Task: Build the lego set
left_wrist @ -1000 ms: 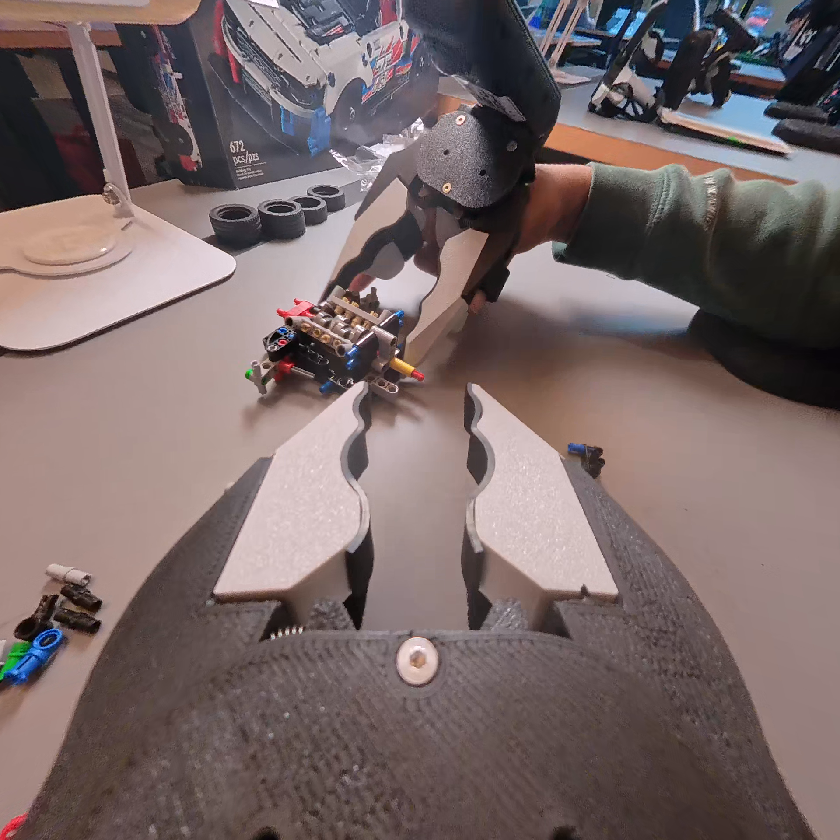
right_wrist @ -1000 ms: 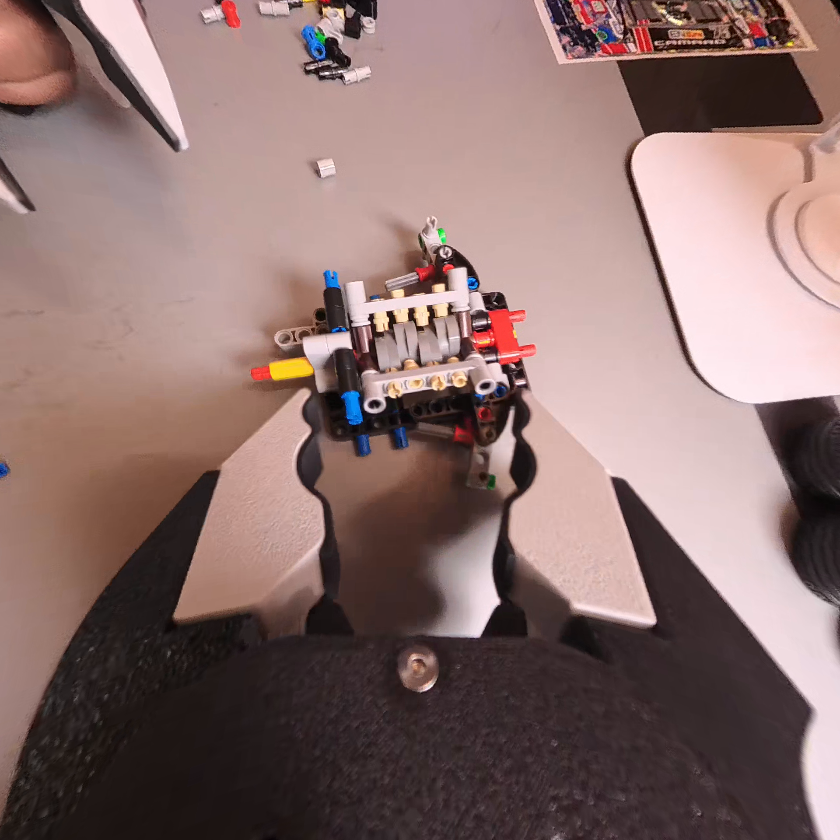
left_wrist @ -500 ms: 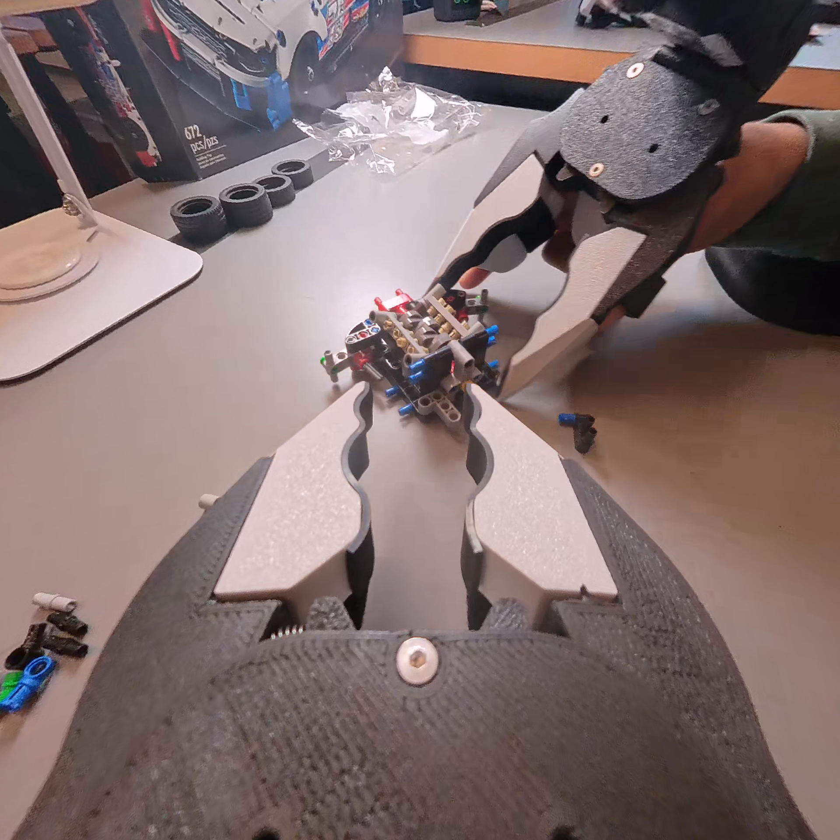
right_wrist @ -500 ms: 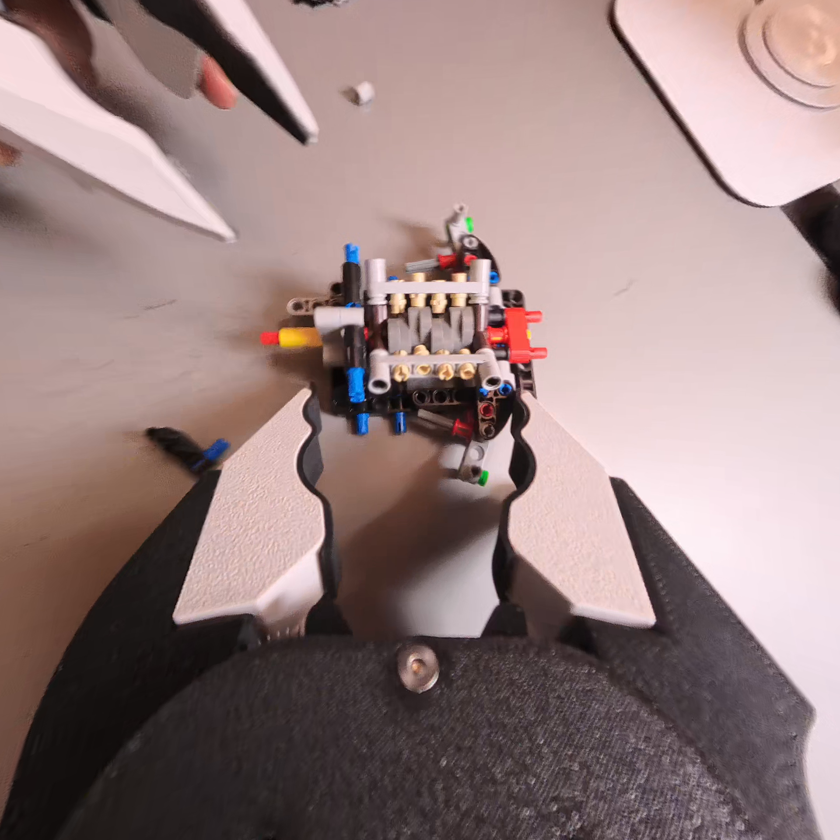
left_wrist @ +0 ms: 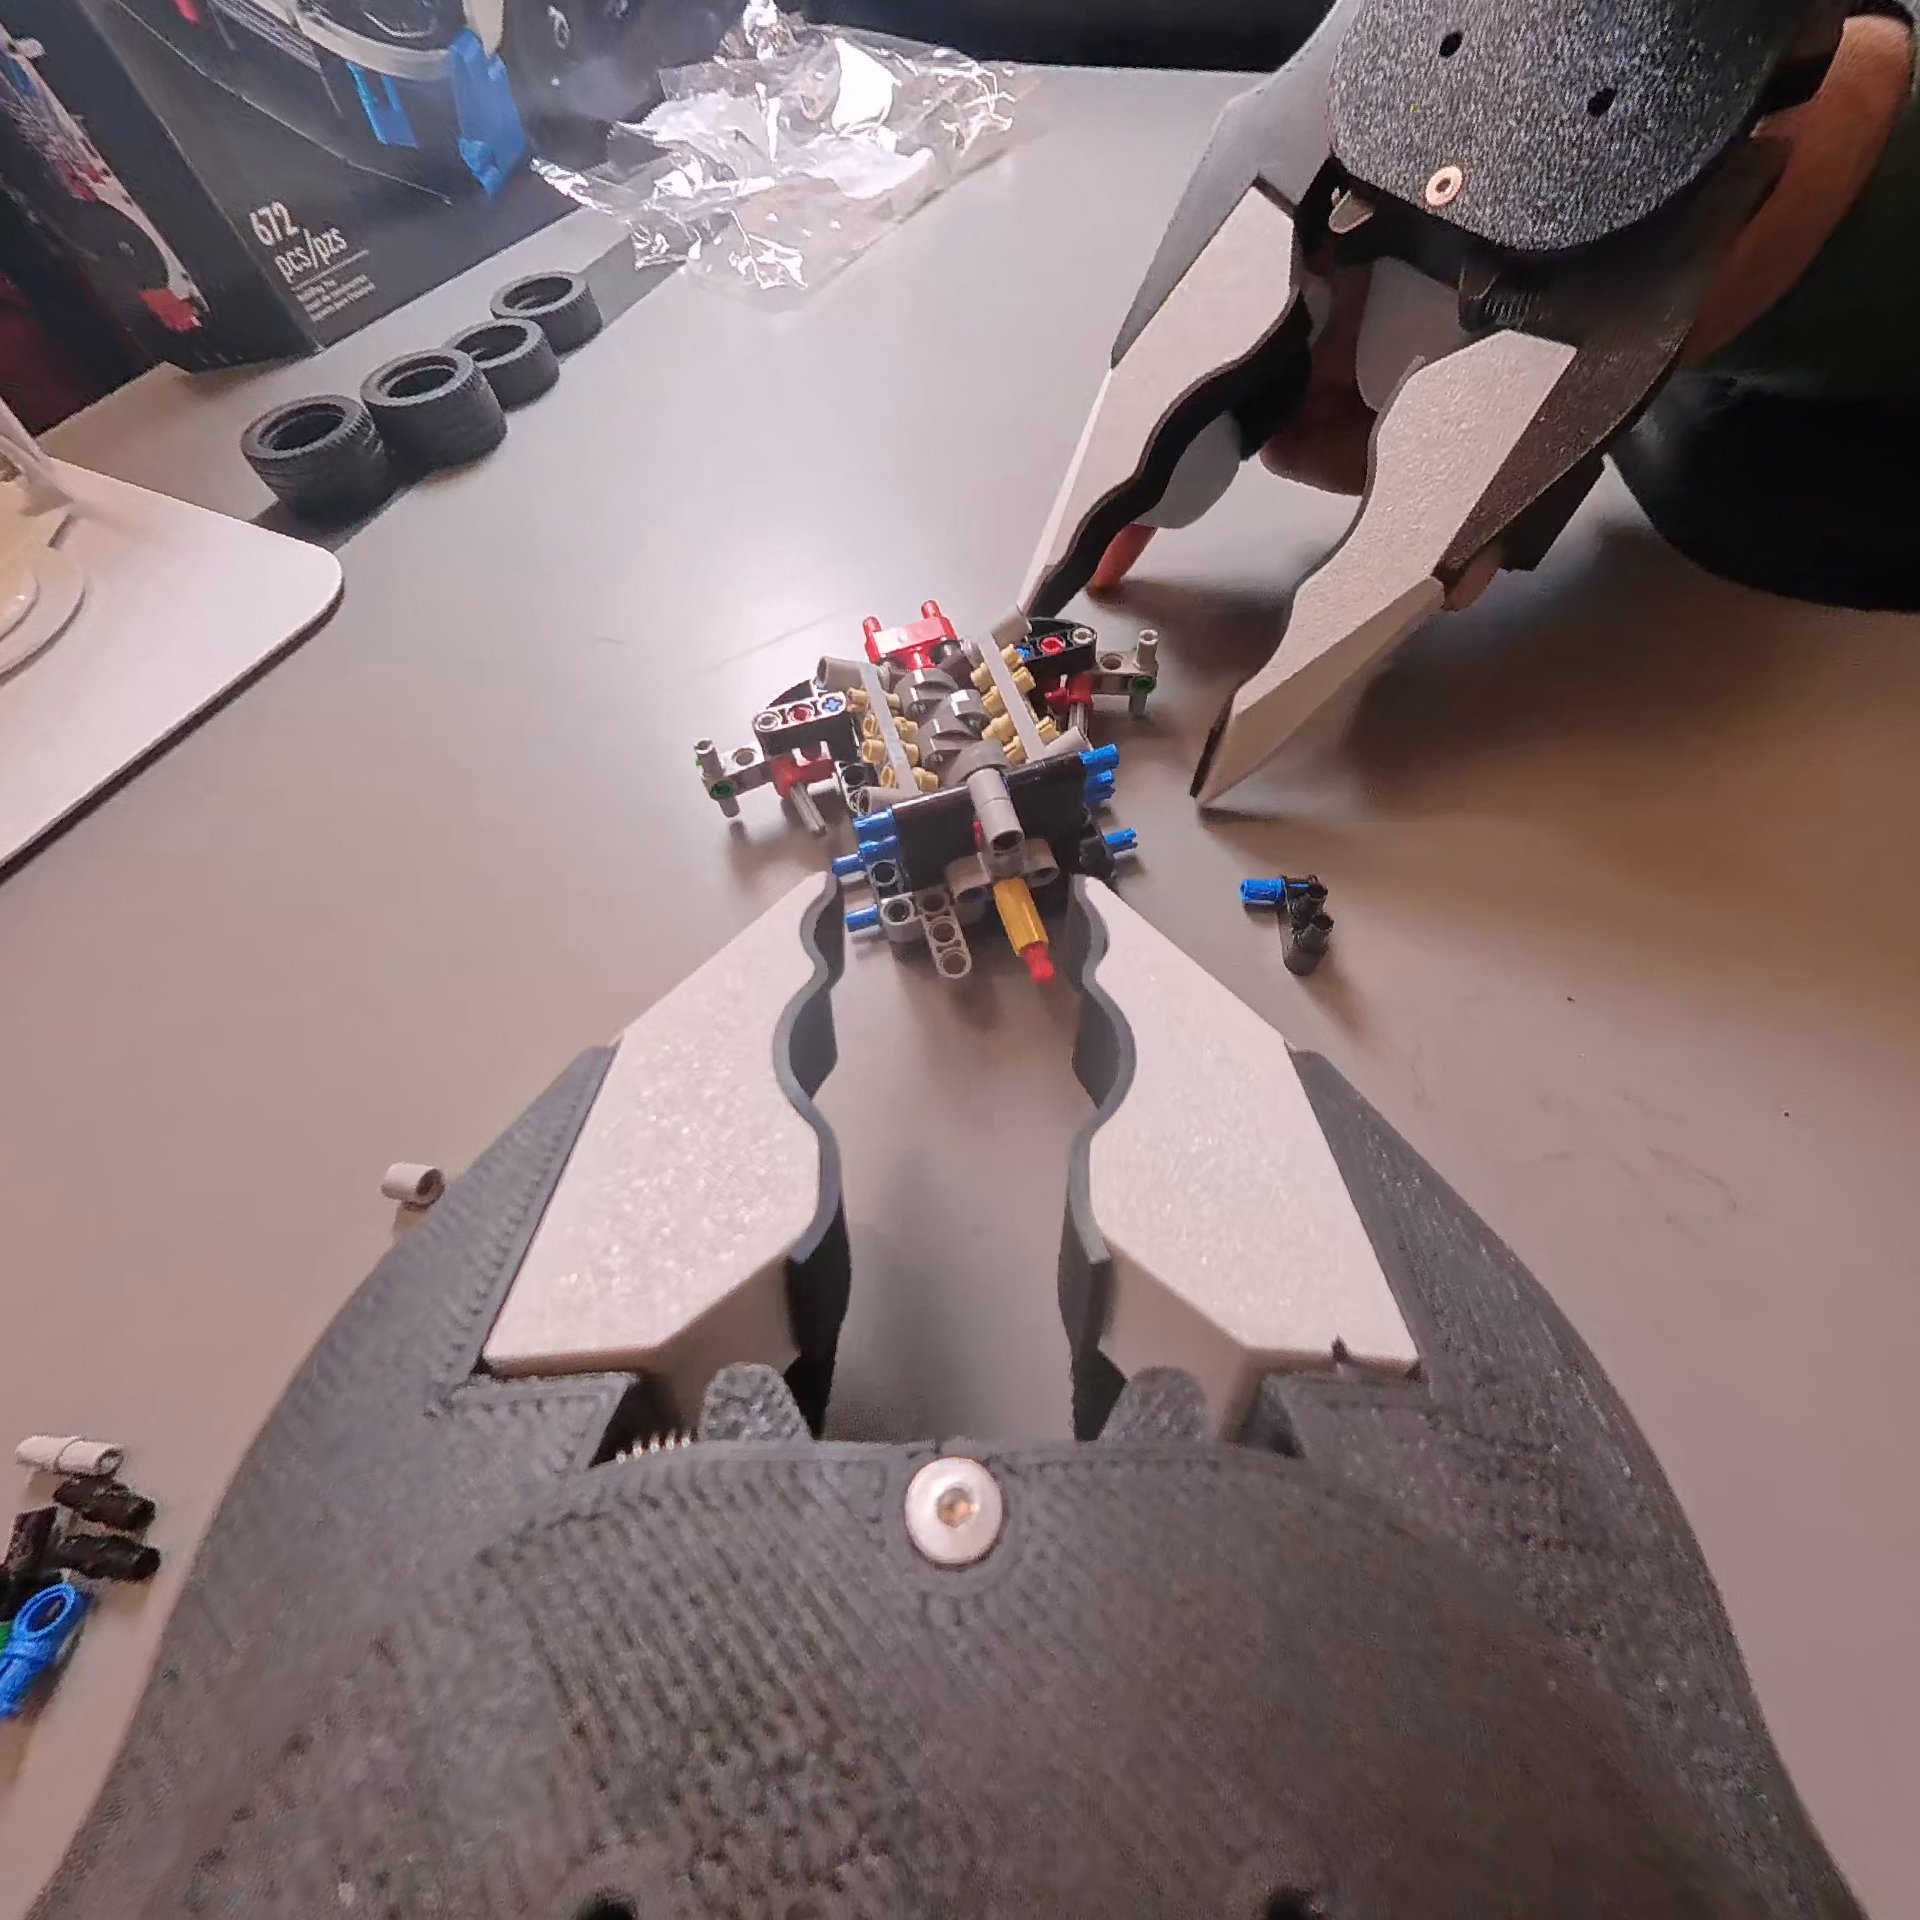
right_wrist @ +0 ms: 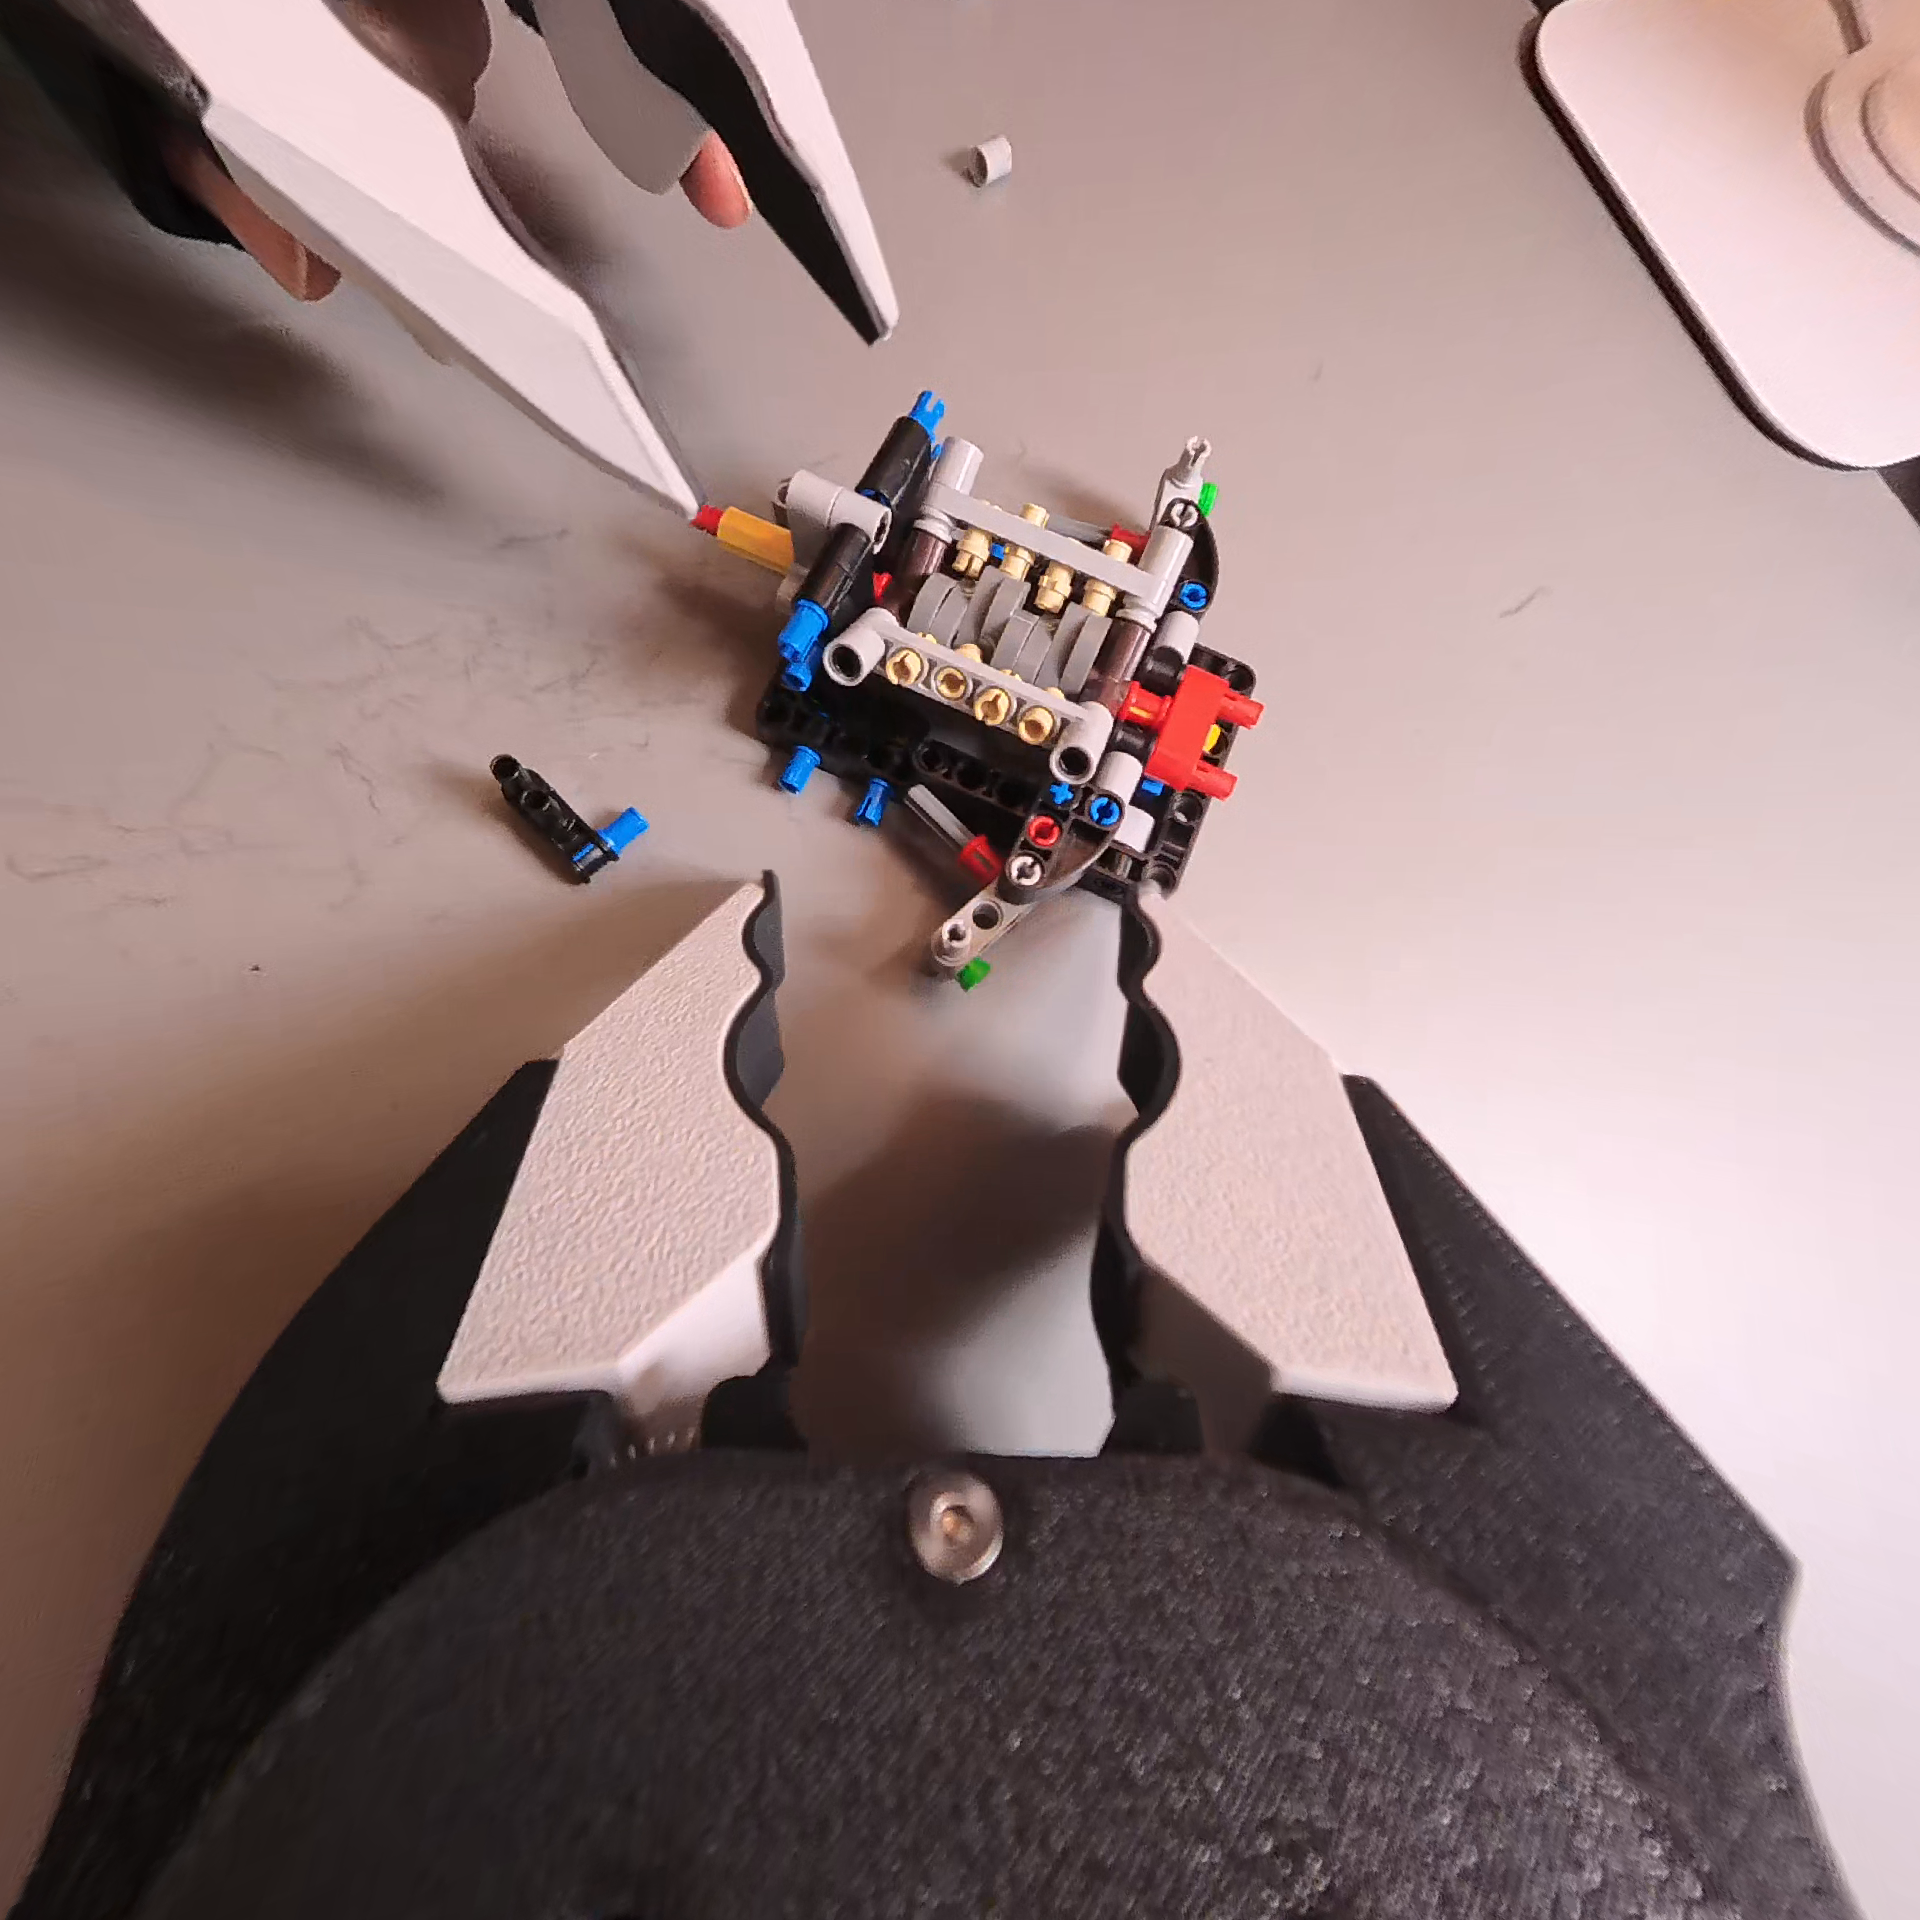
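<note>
Grey left tongs point(left_wrist: 961, 914) gape wide, empty, tips flanking the yellow axle end of the lego engine block point(left_wrist: 956, 748) | right tongs point(right_wrist: 951, 904) spread too, holding nothing, one tip by the block's black corner | block sits on the bench point(left_wrist: 520, 831) | black-blue connector point(left_wrist: 1294, 914) lies just beside | four tyres point(left_wrist: 426, 390) lined up well back

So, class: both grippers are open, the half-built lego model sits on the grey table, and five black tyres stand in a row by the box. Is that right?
Not quite: the left wrist view shows four black tyres, not five. Both the left gripper and right gripper are open, and the lego model sits on the grey table.
</note>
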{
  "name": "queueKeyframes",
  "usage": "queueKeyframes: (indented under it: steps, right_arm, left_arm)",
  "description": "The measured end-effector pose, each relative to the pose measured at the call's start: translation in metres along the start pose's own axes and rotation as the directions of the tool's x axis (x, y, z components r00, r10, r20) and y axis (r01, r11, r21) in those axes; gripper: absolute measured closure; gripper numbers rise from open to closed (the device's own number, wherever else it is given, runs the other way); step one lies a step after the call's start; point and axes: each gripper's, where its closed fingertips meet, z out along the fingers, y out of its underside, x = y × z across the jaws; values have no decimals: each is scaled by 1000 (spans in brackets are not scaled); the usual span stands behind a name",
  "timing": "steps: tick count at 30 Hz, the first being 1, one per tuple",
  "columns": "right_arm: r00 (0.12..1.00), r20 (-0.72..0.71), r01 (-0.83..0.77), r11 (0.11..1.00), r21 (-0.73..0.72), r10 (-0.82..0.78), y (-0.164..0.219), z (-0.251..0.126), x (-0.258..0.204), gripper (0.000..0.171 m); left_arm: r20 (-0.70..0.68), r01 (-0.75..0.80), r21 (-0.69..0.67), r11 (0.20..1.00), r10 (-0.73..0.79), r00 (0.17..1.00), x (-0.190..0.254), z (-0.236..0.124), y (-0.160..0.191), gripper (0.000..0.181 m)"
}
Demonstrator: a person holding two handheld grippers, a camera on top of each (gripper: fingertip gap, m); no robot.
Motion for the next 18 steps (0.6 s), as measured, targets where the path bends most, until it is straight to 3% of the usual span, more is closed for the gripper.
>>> queueKeyframes:
  steps: [1, 5, 8, 13, 18]
  right_arm:
    - [1000, -6, -4, 1000, 4, 4, 0, 0, 1, 110]
    - [1000, -19, -9, 1000, 20, 9, -4, 0, 1, 122]
    - [999, -48, 12, 1000, 18, -11, -3, 0, 4, 129]
    - [999, -54, -1, 1000, 23, 2, -4, 0, 4, 133]
    - [999, -54, 0, 999, 36, 2, -6, 0, 3, 134]
  left_arm:
    - [-2, -4, -11, 1000, 4, 1000, 1, 1, 1, 139]
    - [-2, -18, -75, 997, 18, 1000, 2, 7, 9, 141]
    - [-7, -38, -112, 993, 37, 999, 4, 10, 14, 153]
    - [-8, -55, -129, 990, 55, 998, 5, 10, 16, 171]
    - [-6, -57, -133, 989, 57, 998, 4, 8, 18, 174]
